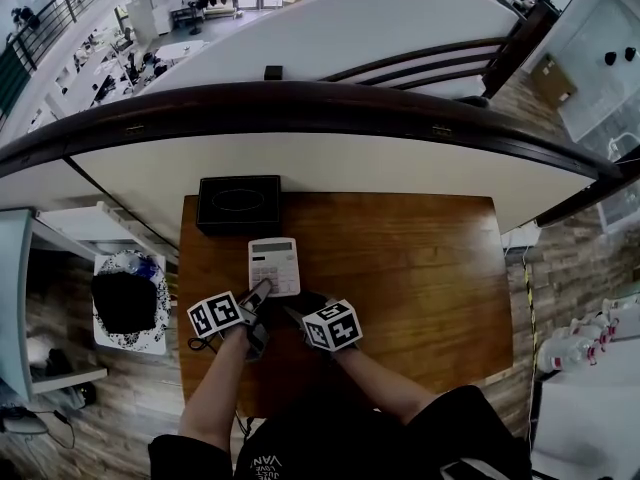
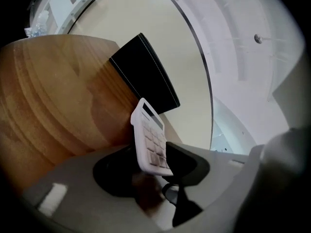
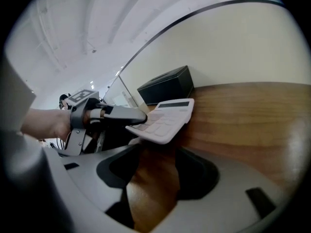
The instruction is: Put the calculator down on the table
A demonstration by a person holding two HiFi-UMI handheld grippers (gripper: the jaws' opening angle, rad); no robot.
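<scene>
A white calculator [image 1: 273, 265] lies at the left middle of the wooden table [image 1: 420, 278], screen end toward the black box. My left gripper [image 1: 262, 296] has the calculator's near corner between its jaws. In the left gripper view the calculator [image 2: 150, 140] stands between the jaws with a gap at its back, so the left gripper [image 2: 146, 171] is open. In the right gripper view the calculator [image 3: 165, 118] is tilted, near end slightly raised, with a left finger [image 3: 121, 114] over its keys. My right gripper [image 1: 300, 308] sits just right of it, open and empty [image 3: 158, 174].
A black box [image 1: 239, 204] stands at the table's back left, just beyond the calculator. A curved dark railing [image 1: 300, 103] runs behind the table. A white stool with a black bundle [image 1: 125, 303] is at the left; bottles [image 1: 575, 348] stand on the floor at the right.
</scene>
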